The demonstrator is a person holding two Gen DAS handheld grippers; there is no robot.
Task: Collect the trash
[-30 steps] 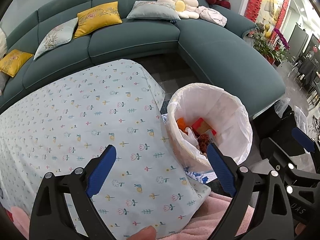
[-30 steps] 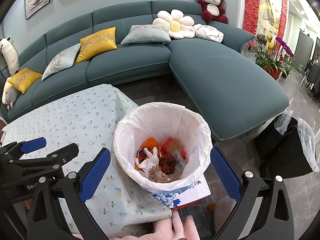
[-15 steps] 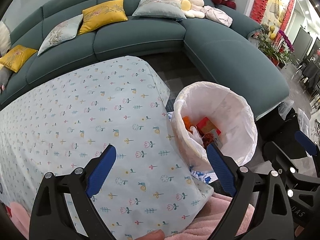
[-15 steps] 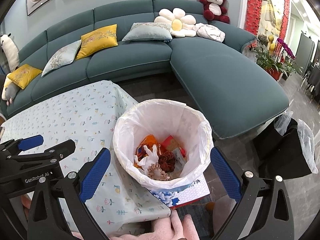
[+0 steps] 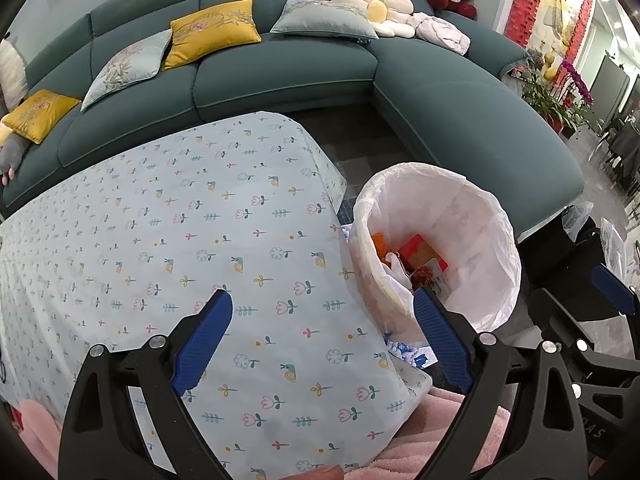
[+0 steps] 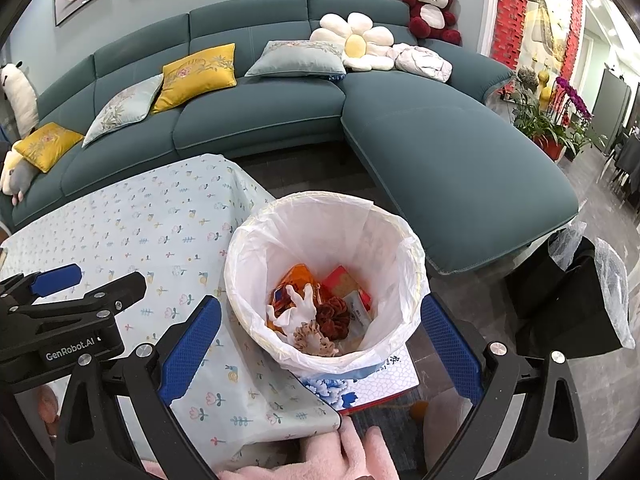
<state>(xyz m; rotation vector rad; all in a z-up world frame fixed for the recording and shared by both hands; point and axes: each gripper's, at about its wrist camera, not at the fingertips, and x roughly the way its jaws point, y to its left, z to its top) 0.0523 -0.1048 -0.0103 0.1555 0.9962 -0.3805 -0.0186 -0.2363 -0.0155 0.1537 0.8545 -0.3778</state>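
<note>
Both tools were held up in the air with nothing in them. The left gripper [image 5: 323,330] had its blue fingers [image 5: 202,338] spread wide apart above the near right corner of the table [image 5: 168,240], which was covered with a pale cloth printed with little flowers. The right gripper [image 6: 320,344] was spread wide too, and it hung over the trash bin [image 6: 404,240], which stood on the floor just beside the table's right edge. The bin had a white plastic bag [image 6: 332,232] as a liner. The trash [image 6: 320,308] lay at the bottom of it: an orange wrapper, a red packet, something white, and a dark red frilly thing. From the left camera the same bin [image 5: 480,240] showed just off the table's corner. A white mat with blue flowers [image 6: 384,376] peeked out from under the bin. Behind it all was a big teal sofa [image 6: 440,148] with yellow and grey pillows, a flower cushion [image 6: 354,46] and a red teddy bear [image 6: 430,8]. Some pink fuzzy cloth [image 6: 320,460] showed at the bottom.
</note>
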